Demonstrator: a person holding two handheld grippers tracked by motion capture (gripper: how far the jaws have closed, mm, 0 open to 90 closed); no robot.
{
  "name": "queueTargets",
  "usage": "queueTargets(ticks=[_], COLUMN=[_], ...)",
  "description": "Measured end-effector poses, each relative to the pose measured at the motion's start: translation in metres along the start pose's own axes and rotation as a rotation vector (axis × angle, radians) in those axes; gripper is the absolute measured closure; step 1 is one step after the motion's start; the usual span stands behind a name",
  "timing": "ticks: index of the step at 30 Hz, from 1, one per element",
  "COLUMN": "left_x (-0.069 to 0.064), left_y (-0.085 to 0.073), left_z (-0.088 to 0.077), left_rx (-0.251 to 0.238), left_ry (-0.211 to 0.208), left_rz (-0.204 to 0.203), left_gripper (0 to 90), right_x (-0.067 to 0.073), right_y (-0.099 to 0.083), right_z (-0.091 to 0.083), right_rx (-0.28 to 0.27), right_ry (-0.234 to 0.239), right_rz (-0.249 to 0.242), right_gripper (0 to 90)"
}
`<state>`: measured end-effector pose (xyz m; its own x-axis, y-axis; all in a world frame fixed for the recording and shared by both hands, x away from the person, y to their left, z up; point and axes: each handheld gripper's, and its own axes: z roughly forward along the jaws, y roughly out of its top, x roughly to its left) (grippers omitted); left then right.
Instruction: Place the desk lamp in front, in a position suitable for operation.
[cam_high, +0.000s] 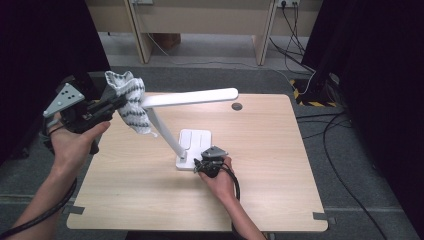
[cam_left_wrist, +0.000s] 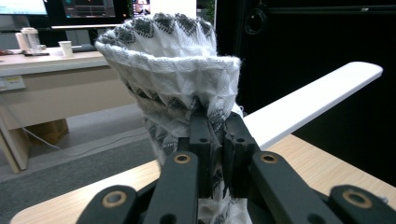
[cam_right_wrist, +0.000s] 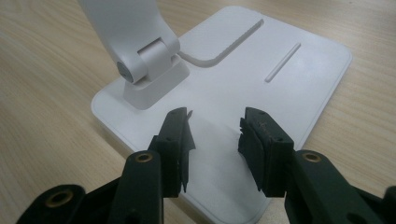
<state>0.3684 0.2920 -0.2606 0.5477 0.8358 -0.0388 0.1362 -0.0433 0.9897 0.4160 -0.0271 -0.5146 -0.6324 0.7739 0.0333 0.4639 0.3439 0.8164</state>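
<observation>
Even overhead light is falling on the pale surface (cam_high: 150, 190), leaving faint shadows, while dark curtains (cam_high: 40, 40) are swallowing both sides. The high view is looking soft and grainy. Far desks (cam_left_wrist: 51, 74) are blurring in the left gripper view.

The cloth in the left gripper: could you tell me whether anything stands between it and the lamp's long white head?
Nothing visible does. The left gripper is shut on the cloth, which hangs right at the near end of the lamp head. The right gripper, jaws apart, sits low over the lamp base, clear of that path.
</observation>
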Motion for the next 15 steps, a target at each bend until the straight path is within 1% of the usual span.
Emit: queueTargets(ticks=[6, 10, 15], left_x=[-0.005, -0.008, -0.011], left_y=[0.003, 0.005, 0.006], left_z=[0.012, 0.019, 0.027], left_rx=[0.014, 0.025, 0.038], left_ry=[-0.026, -0.035, -0.046], left_rz=[-0.007, -0.006, -0.02], left_gripper=[83.9, 84.0, 84.0], right_x=[0.0, 0.0, 0.0], right_y=[0.0, 0.0, 0.0], right_z=[0.0, 0.0, 0.0], right_rx=[0.001, 0.001, 0.0], right_ry=[0.002, 0.002, 0.003], right_rz=[-0.002, -0.003, -0.005], right_gripper=[61.8, 62.1, 62.5])
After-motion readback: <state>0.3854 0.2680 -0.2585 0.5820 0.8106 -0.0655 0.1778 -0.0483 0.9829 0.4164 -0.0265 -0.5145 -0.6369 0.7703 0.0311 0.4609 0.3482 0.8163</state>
